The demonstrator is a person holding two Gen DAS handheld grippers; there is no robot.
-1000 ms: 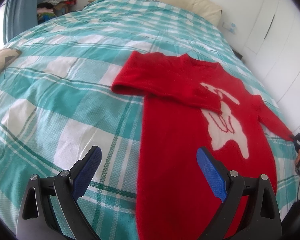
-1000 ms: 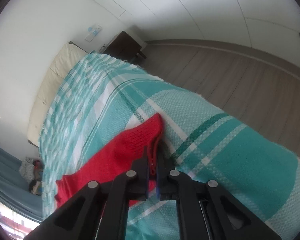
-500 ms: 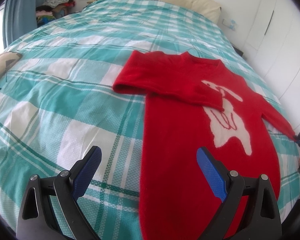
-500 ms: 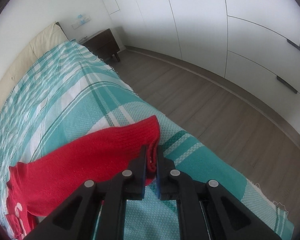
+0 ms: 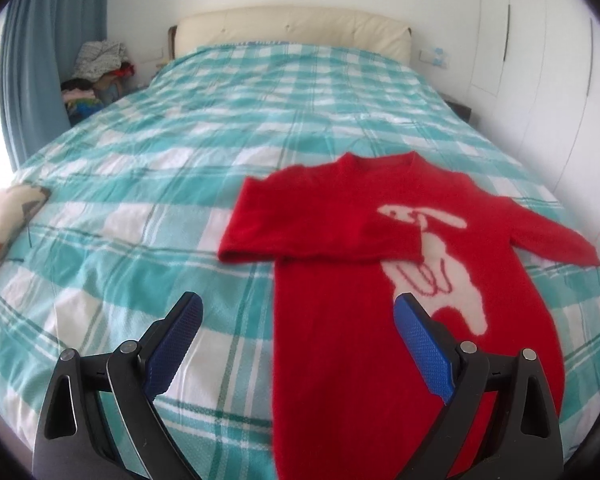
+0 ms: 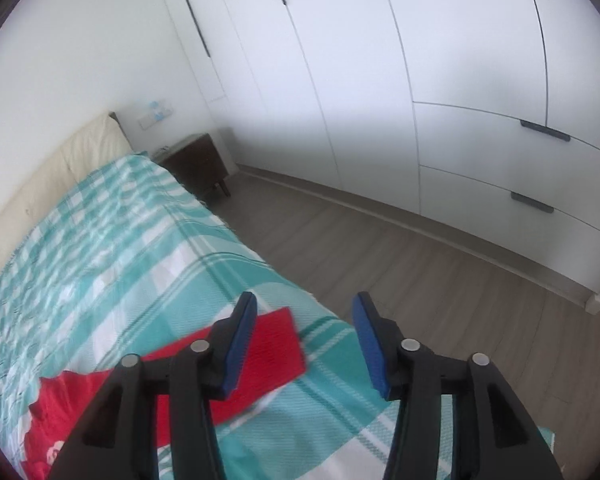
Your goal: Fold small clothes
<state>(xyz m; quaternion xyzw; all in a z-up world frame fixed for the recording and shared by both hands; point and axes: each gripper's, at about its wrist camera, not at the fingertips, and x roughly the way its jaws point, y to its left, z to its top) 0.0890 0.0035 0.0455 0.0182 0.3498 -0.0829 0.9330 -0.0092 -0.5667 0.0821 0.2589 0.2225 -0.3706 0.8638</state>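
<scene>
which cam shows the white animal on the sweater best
The left wrist view: the sweater lies nearly whole on the bed, and the white animal shows on its chest, partly under the folded sleeve. The right wrist view shows only the other sleeve and a scrap of white at the lower left.

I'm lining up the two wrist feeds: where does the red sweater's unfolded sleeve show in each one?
Left wrist: the unfolded sleeve runs out from the red sweater towards the right edge, flat on the checked bedspread.
Right wrist: its cuff end lies low and centre-left, partly behind one finger of the right gripper, whose jaws have just been opening and hold nothing.
Shared landmark: the cream headboard.
</scene>
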